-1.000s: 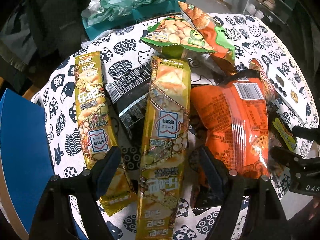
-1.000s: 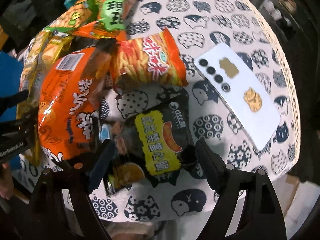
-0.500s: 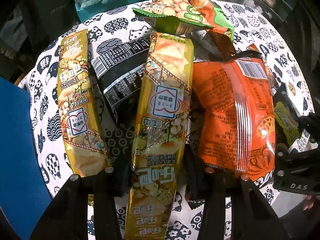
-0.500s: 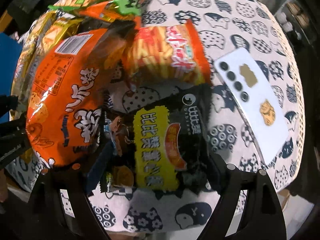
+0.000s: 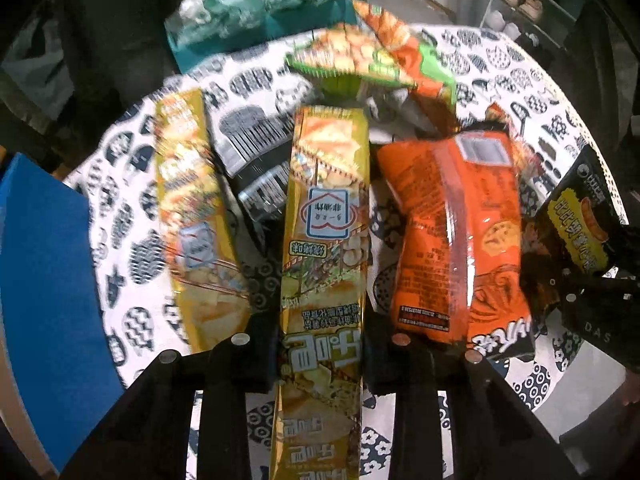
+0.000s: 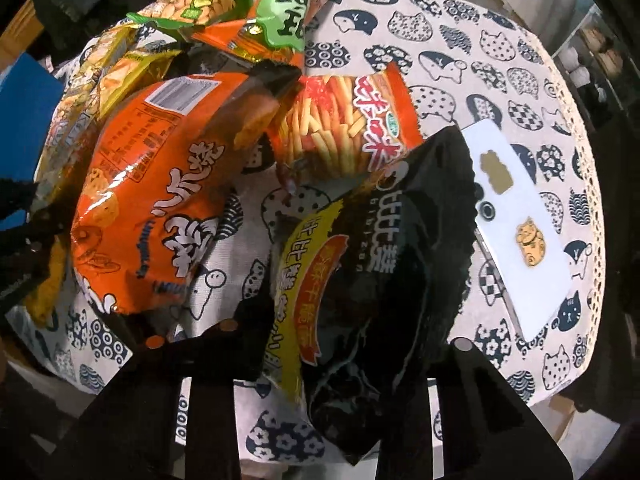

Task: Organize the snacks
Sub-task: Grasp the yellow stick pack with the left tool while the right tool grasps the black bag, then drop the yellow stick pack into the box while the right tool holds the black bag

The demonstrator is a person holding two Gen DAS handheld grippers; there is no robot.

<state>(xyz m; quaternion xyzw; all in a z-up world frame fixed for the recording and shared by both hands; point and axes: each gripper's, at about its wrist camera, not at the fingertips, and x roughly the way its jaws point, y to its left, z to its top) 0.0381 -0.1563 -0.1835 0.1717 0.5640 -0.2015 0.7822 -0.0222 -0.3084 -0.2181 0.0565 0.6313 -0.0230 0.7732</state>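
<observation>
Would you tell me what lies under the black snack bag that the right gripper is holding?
Under the black snack bag shows cat-print tablecloth, and a white phone whose near edge the bag overlaps. Anything directly beneath the bag's middle is hidden.

Both grippers point steeply down, left gripper (image 5: 322,354) & right gripper (image 6: 340,344) jaws just closed, gripping.

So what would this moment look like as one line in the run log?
left gripper: shut on long yellow packet | right gripper: shut on black-and-yellow bag | orange bag: on tablecloth, untouched
</observation>
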